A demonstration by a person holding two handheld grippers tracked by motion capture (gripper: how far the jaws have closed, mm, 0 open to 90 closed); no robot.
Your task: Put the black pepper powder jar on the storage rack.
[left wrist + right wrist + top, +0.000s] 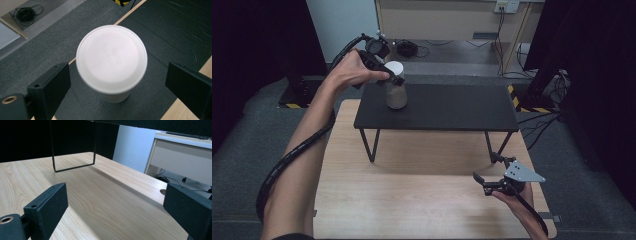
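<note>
My left hand-held gripper [117, 82] hangs wide open over the white lidded cup [111, 58] on the black shelf [452, 107], gripping nothing; next I'd lower and close; right hand-held gripper [490, 174] idles open above the counter [412, 200].

A low black shelf [447, 107] on thin metal legs stands on a light wooden table [412, 200]; behind, coiled cables [407, 48] lie on grey floor near a beige cabinet [437, 17].
</note>
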